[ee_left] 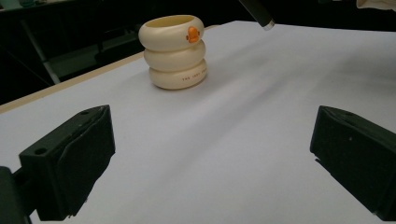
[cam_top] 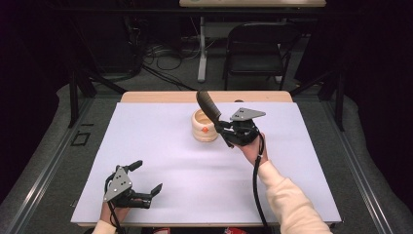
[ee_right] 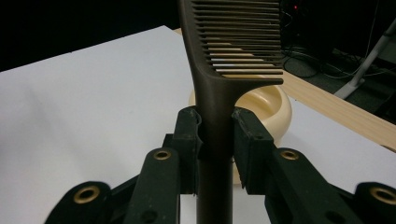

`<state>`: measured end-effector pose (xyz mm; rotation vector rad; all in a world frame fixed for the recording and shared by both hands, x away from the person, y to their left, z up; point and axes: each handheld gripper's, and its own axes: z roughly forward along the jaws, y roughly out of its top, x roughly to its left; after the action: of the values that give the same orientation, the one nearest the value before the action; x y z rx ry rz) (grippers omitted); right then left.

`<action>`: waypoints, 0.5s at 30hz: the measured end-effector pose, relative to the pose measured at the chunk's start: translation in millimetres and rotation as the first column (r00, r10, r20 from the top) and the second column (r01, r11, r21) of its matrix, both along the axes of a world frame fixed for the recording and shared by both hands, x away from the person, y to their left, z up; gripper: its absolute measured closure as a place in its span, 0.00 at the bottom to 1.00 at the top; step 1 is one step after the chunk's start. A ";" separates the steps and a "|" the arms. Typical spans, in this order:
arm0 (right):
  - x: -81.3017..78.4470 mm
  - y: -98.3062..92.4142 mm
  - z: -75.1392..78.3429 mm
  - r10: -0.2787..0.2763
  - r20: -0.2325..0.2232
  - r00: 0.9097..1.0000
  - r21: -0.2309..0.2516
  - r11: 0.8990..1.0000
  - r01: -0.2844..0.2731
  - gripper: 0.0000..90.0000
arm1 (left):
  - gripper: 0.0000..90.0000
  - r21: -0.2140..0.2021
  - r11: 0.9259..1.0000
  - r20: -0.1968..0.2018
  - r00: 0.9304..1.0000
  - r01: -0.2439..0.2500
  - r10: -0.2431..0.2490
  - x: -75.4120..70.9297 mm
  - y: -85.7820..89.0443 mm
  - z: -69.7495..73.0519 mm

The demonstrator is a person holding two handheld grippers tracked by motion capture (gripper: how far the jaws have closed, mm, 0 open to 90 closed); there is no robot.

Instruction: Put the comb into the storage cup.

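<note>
Comb up in the right gripper, left gripper idle at the near edge.

Nearest us, the left gripper [cam_top: 144, 182] sits low on the white table [cam_top: 160, 161], jaws spread wide with nothing between them. Further in, the right gripper [ee_right: 217, 135] is clamped tight on the handle of a dark comb [ee_right: 233, 51], teeth end raised and tilted. Just beyond it stands the cream ringed holder [ee_left: 175, 50] with its orange duck mark, mouth open upward, comb above and just beside the rim.

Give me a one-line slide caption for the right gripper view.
Right gripper clamps a dark comb by its handle above a cream ringed holder.
</note>
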<state>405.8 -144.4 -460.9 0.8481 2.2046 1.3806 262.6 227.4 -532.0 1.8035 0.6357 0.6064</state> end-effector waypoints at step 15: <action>7.0 5.4 5.6 -0.001 0.013 1.000 0.019 1.000 0.001 0.81 | 0.00 0.000 1.000 0.001 1.000 -0.003 0.003 -0.1 0.2 0.1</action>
<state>412.8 -139.0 -455.3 0.8446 2.1846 1.4043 262.5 227.6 -531.9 1.8030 0.6378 0.6090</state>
